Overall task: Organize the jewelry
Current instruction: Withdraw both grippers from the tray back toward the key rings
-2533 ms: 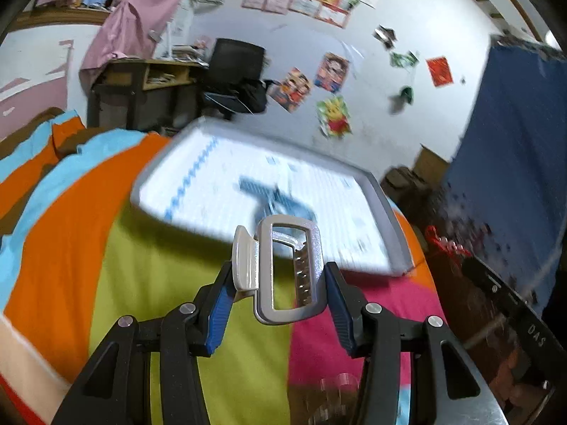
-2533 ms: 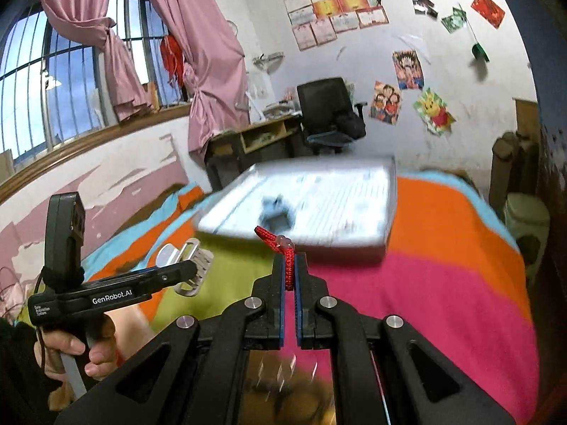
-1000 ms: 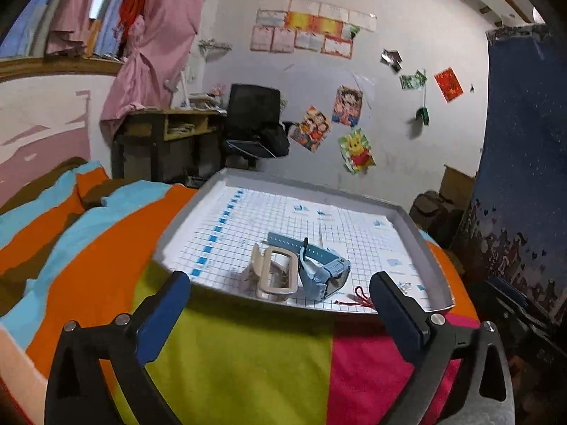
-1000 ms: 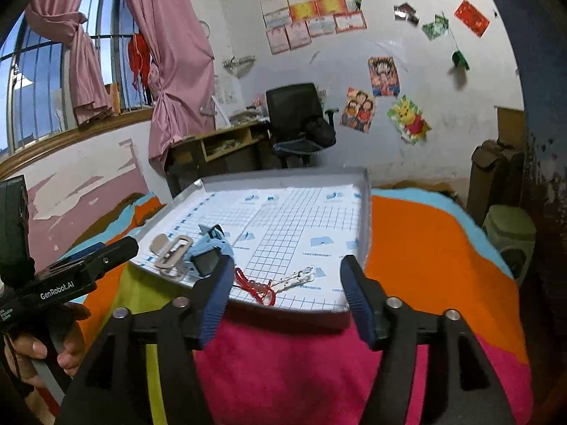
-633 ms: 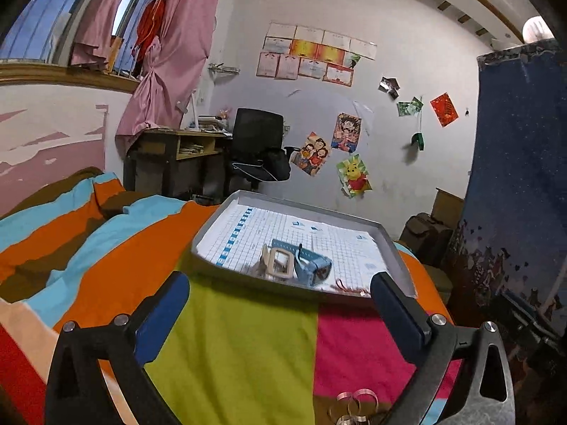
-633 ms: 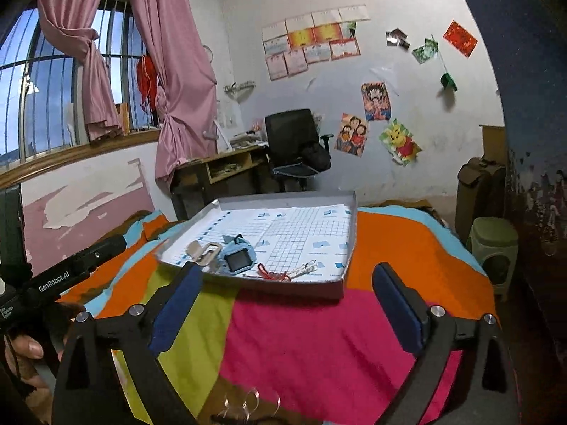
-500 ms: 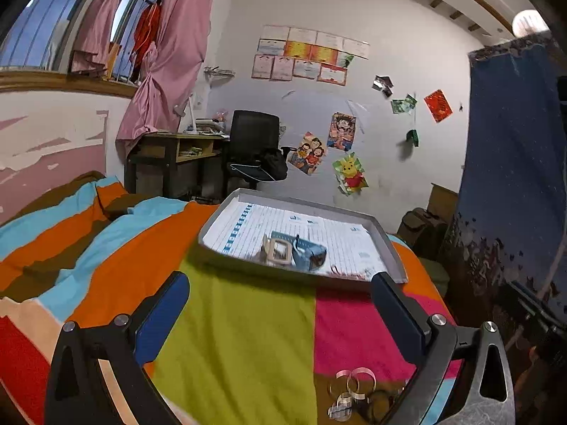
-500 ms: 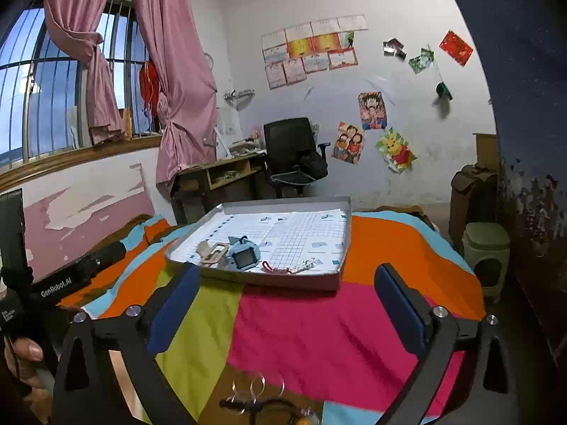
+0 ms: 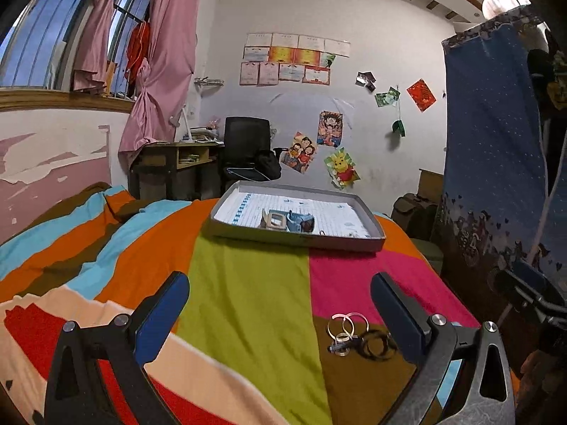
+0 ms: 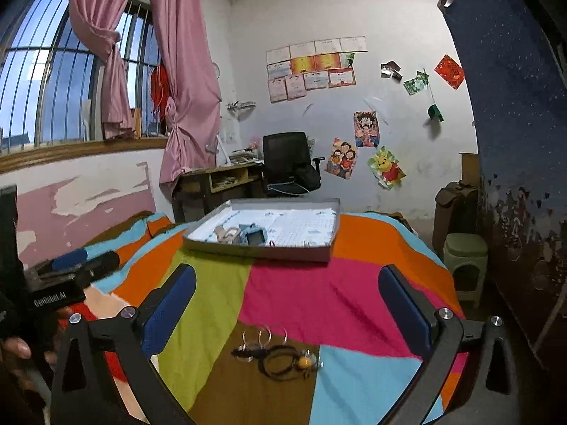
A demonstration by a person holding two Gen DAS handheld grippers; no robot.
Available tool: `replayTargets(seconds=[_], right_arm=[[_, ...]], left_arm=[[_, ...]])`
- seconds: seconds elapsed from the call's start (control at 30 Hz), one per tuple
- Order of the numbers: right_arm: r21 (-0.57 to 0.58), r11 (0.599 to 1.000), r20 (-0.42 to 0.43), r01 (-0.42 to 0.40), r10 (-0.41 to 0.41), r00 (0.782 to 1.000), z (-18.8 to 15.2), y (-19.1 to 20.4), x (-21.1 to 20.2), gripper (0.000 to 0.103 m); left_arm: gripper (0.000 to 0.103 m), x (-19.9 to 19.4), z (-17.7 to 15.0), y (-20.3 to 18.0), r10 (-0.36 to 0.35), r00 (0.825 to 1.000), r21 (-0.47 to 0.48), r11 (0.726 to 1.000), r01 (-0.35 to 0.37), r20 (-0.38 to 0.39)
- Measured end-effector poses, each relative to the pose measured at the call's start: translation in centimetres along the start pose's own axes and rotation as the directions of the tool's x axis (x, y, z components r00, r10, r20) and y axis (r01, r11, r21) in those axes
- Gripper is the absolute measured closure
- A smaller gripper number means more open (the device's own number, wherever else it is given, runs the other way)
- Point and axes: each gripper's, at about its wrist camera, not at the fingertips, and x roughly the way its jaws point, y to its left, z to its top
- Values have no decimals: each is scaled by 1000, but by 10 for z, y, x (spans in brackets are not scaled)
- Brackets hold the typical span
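Holding both grippers spread wide and empty, left gripper (image 9: 280, 295) and right gripper (image 10: 287, 290), we see rings (image 9: 347, 327) on the bed (image 9: 248, 301), watch (image 9: 299, 222) in the tray (image 9: 294, 239).

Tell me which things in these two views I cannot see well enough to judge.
- Red string in the tray: both views, hidden low behind the near wall, too small.
- Rings and black cord: right view, tangled together and blurred, count unclear.
- Yellow bead: right view only; the right finger covers that spot in the left view.
- Watch face: too small to read.
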Motion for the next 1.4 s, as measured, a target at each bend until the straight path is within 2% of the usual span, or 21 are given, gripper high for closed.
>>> replayTargets(seconds=[0.33, 0.53, 0.77, 1.07, 1.4], right_arm=[[22, 999, -58, 23, -22, 998, -31, 0, -24, 1], [25, 999, -99, 37, -35, 994, -49, -5, -31, 1], [57, 996, -152, 65, -56, 987, -71, -15, -32, 1], [68, 995, -202, 79, -64, 977, -88, -22, -21, 1], [88, 991, -214, 100, -79, 974, -92, -33, 1, 1]], left_arm=[[0, -19, -28, -3, -7, 999, 46, 999, 9, -43], [0, -17, -51, -5, 3, 992, 67, 998, 5, -123], [0, -18, -69, -4, 5, 989, 55, 999, 3, -150], [0, -3, -69, -16, -36, 986, 84, 995, 50, -165], [0, 30, -70, -35, -68, 980, 134, 987, 94, -188]])
